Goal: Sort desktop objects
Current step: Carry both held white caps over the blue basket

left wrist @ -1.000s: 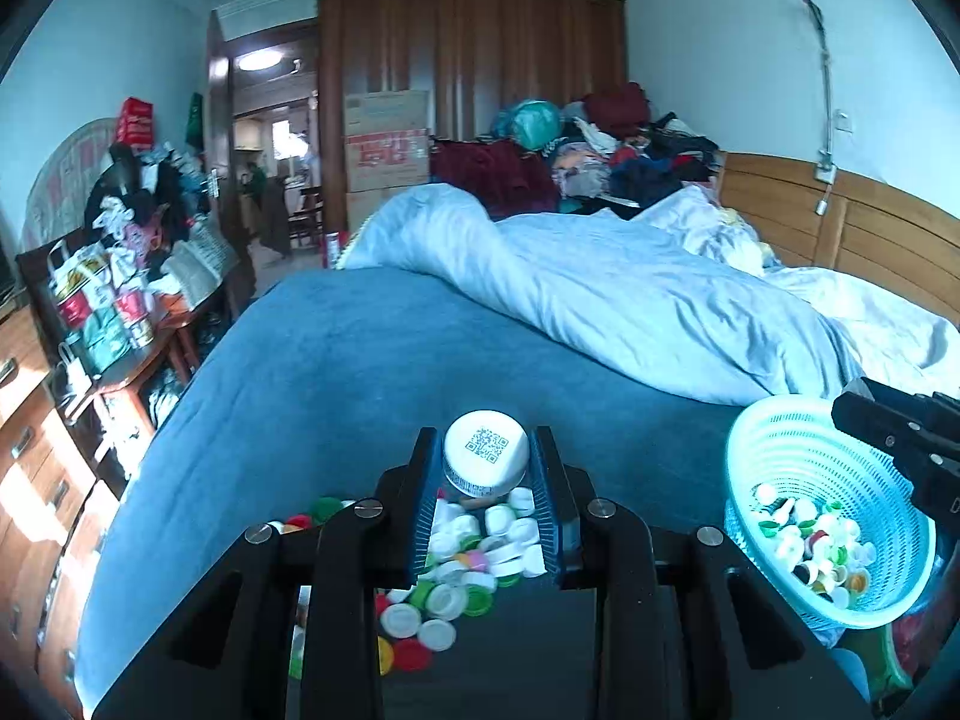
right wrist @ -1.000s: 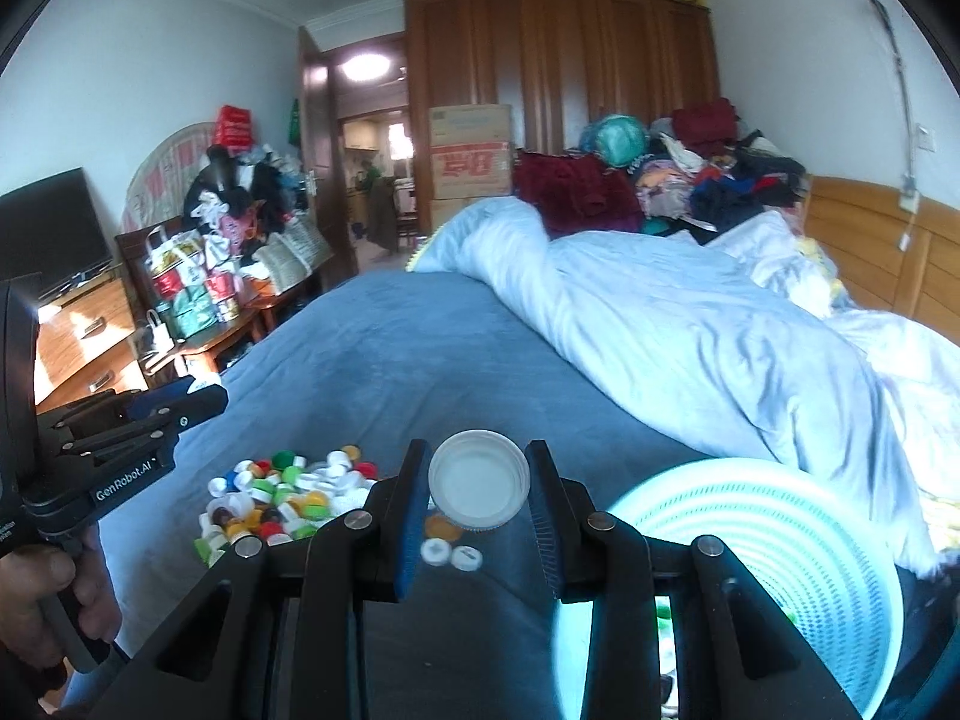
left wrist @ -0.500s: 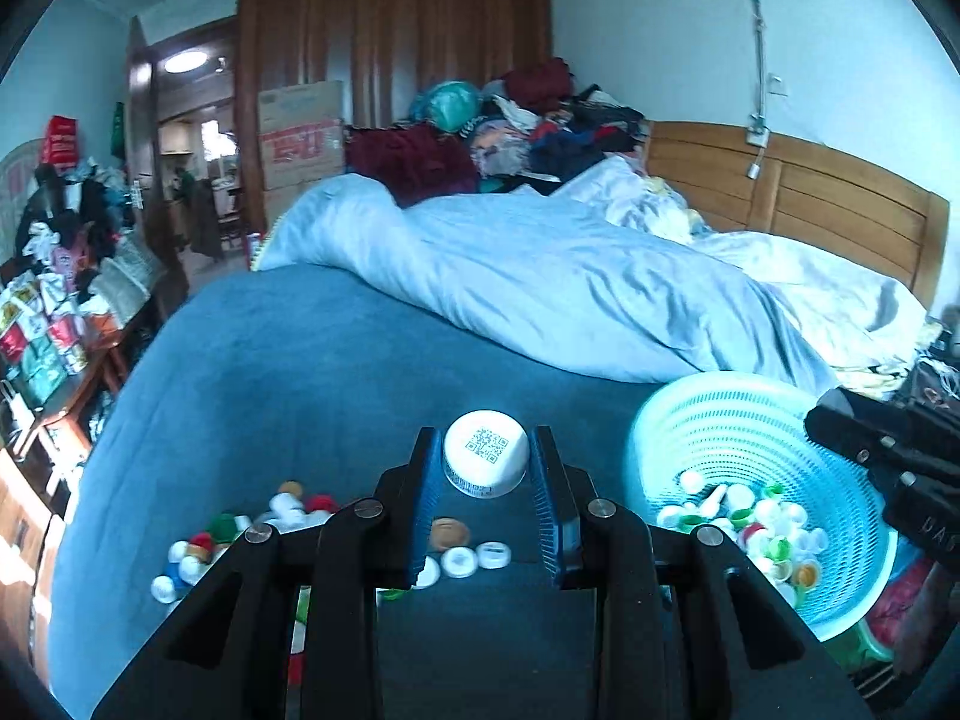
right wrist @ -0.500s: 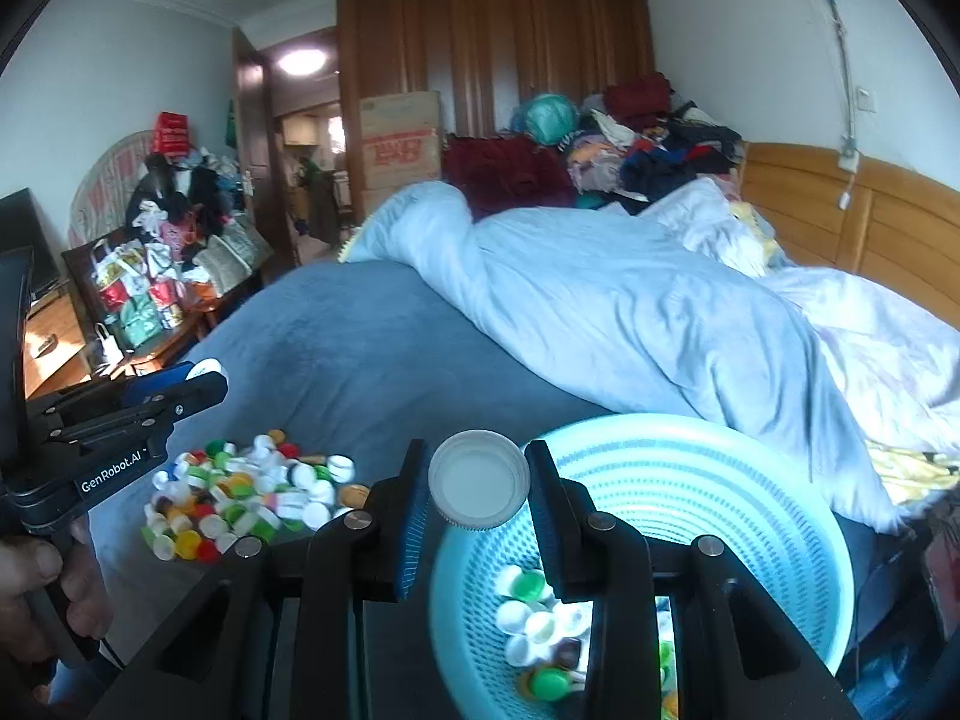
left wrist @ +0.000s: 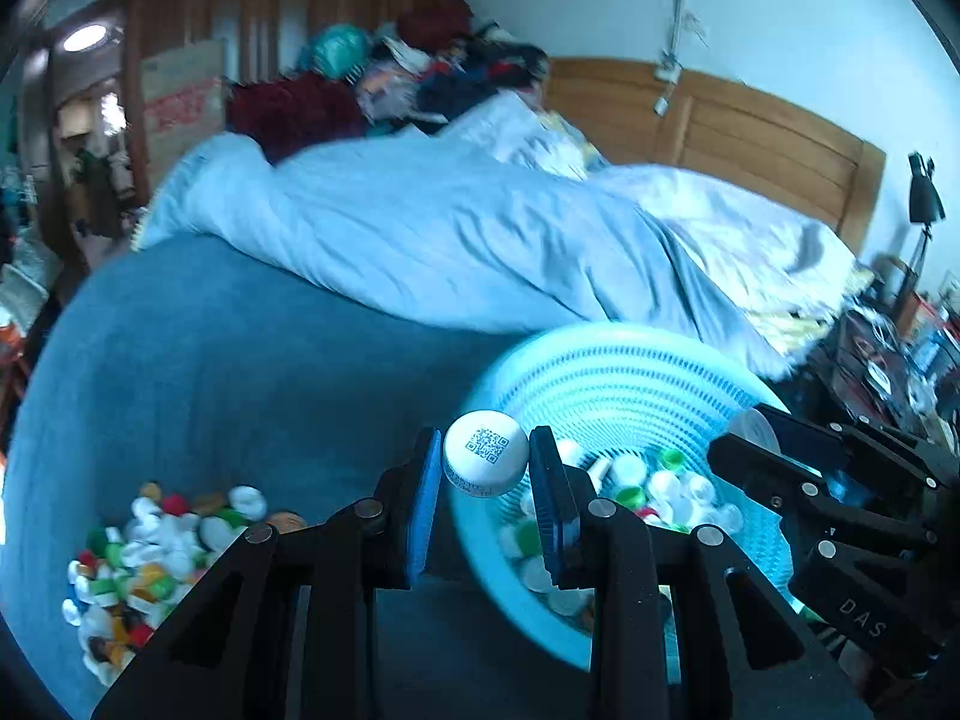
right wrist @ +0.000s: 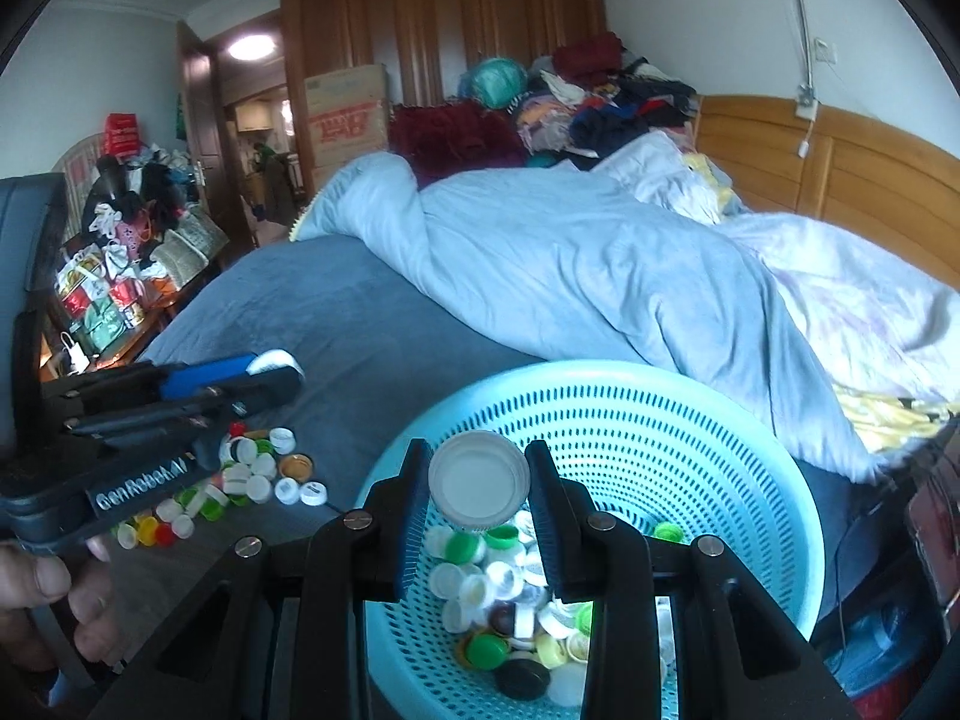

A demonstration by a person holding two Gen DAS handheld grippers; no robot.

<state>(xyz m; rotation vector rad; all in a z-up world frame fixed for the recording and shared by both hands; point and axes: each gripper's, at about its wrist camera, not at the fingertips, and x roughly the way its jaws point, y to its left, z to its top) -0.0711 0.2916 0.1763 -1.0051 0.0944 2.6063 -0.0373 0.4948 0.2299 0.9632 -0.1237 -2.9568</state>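
Note:
My left gripper (left wrist: 485, 450) is shut on a white cap with a QR code (left wrist: 487, 468), held above the left rim of a light-blue perforated basket (left wrist: 606, 354). My right gripper (right wrist: 478, 456) is shut on a larger white cap (right wrist: 478, 489), open side facing the camera, over the inside of the basket (right wrist: 606, 375). Several caps of mixed colours lie in the basket. A loose pile of caps (left wrist: 150, 546) sits on the blue bedspread to the left. In the right wrist view the left gripper (right wrist: 288, 375) shows above the pile of caps (right wrist: 252, 480). The right gripper (left wrist: 744, 435) shows over the basket's right side.
The basket stands near the edge of the bed's blue bedspread (right wrist: 336, 324). A crumpled pale-blue duvet (right wrist: 570, 252) lies just behind it. A hand (right wrist: 36, 594) grips the left tool's handle. Clutter (left wrist: 888, 360) sits off the bed to the right.
Both grippers have swung to the right with their caps, away from the loose pile. The right one now hangs over the basket's inside, and the left has reached the basket's rim.

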